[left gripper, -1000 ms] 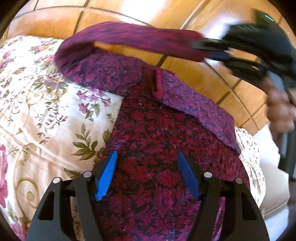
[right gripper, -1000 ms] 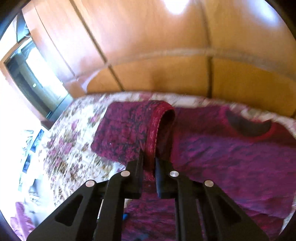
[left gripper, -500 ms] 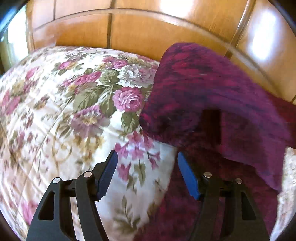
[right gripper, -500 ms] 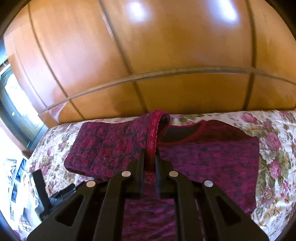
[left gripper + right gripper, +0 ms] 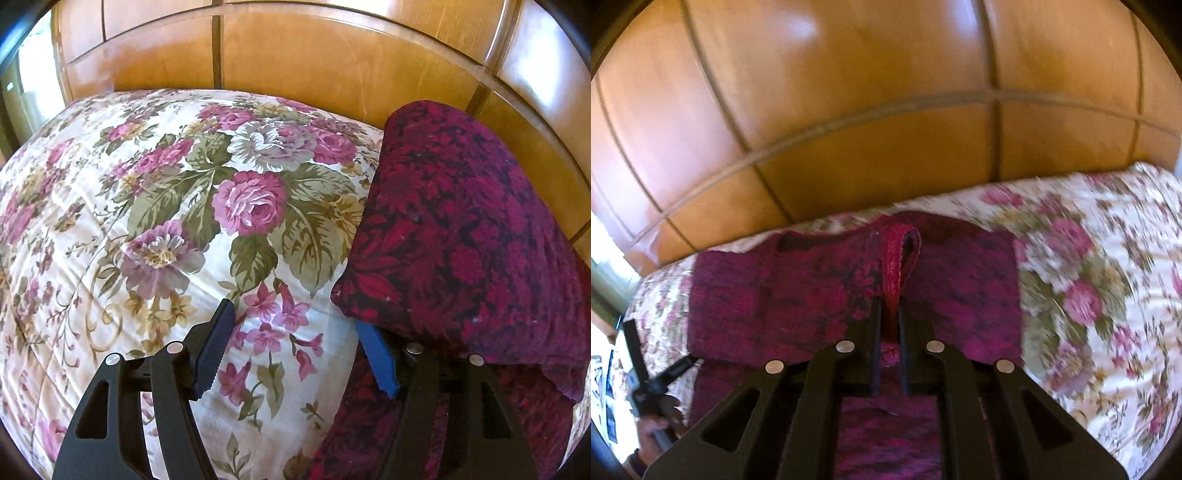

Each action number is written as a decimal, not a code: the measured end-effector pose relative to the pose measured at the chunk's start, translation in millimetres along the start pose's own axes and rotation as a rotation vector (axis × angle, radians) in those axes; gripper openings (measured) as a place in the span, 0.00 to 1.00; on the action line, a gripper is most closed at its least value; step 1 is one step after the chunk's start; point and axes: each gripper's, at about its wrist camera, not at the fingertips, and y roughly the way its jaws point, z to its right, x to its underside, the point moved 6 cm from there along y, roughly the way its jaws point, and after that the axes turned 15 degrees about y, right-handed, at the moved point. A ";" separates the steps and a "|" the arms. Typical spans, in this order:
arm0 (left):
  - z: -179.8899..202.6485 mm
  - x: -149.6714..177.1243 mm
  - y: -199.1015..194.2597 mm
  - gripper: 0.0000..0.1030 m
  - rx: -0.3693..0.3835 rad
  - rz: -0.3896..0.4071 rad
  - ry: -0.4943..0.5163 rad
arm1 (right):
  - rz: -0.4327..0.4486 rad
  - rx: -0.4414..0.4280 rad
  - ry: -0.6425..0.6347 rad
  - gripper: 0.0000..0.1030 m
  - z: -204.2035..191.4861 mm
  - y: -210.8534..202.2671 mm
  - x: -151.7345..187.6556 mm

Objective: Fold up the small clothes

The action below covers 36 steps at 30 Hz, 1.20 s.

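Right wrist view shows the right gripper (image 5: 889,332) with its jaws nearly together, pinching a red hemmed edge (image 5: 897,266) of the dark-red patterned garment (image 5: 783,295). That edge stands up in a narrow loop above the fingers, while the rest of the garment lies spread on the floral bedspread (image 5: 1089,295), close against the wooden headboard (image 5: 886,110). On the side of the garment away from the bedspread's open stretch, the left gripper (image 5: 661,380) is small at the frame edge.

From the left wrist, the left gripper (image 5: 295,354) has its jaws spread wide and grips nothing. One blue pad (image 5: 376,362) sits partly under a folded-over flap of the garment (image 5: 461,240); the other hangs over bare bedspread (image 5: 147,221), below the headboard (image 5: 332,55).

Judging by the way it droops and doubles over, the cloth is light, thin and limp, with no stiffness to carry a fold alone. The hem band looks the firmest place to grip, since it bunches less. A second hold on the near corner of the flap, beside the blue pad, would likely keep the layer from sagging or skewing while it is laid down.
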 end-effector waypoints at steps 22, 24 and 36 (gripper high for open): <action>-7.7 0.6 -76.9 0.65 0.070 0.189 0.054 | 0.064 0.128 0.075 0.45 50.9 -14.4 11.3; -6.1 -10.4 -93.3 0.65 0.082 0.250 0.085 | 0.101 0.101 0.046 0.48 36.8 -29.1 11.9; 38.9 -69.8 -87.8 0.65 0.243 0.304 0.238 | 0.023 0.119 -0.116 0.59 -14.4 28.8 33.4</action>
